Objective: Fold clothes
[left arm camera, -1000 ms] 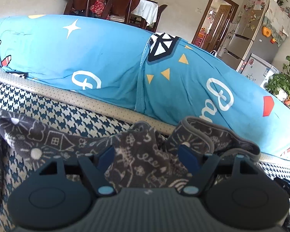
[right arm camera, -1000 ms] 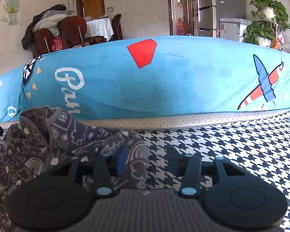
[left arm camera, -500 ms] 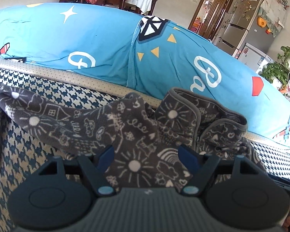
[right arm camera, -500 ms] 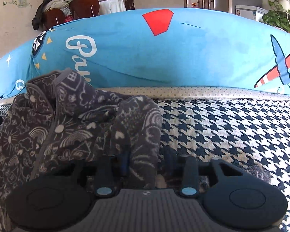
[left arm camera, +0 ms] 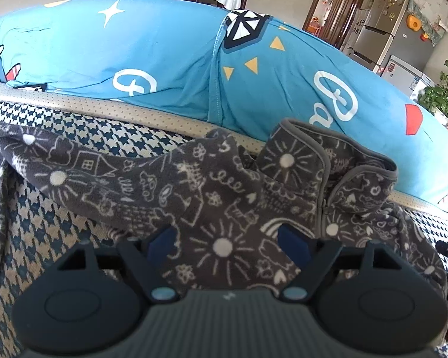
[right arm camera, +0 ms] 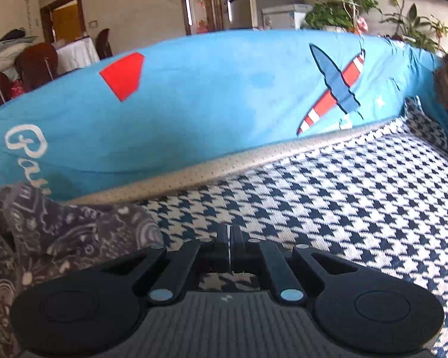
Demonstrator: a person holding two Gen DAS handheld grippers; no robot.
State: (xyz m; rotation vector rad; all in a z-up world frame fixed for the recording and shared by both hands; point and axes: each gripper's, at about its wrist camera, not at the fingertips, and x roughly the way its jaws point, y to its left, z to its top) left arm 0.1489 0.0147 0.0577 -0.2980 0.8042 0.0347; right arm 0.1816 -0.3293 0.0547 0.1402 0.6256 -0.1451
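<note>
grey doodle-print jacket [left arm camera: 224, 197] crumpled on houndstooth sofa seat [right arm camera: 328, 208], near back edge by blue cushion [right arm camera: 212, 104]. left gripper [left arm camera: 227, 238] jaws opening, jacket fabric between. right gripper [right arm camera: 230, 238] fingers pressed together, nothing between, jacket to its left.

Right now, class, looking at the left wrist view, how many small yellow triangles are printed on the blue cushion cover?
3. All lie right of the seam on the blue cushion cover: one upper, one middle, one lower left. Folds could hide more.

The garment [left arm camera: 224, 197] is dark grey with white doodles; the sofa cover [right arm camera: 328, 208] is navy-and-cream houndstooth; the cushion [left arm camera: 164, 59] is bright blue.
</note>
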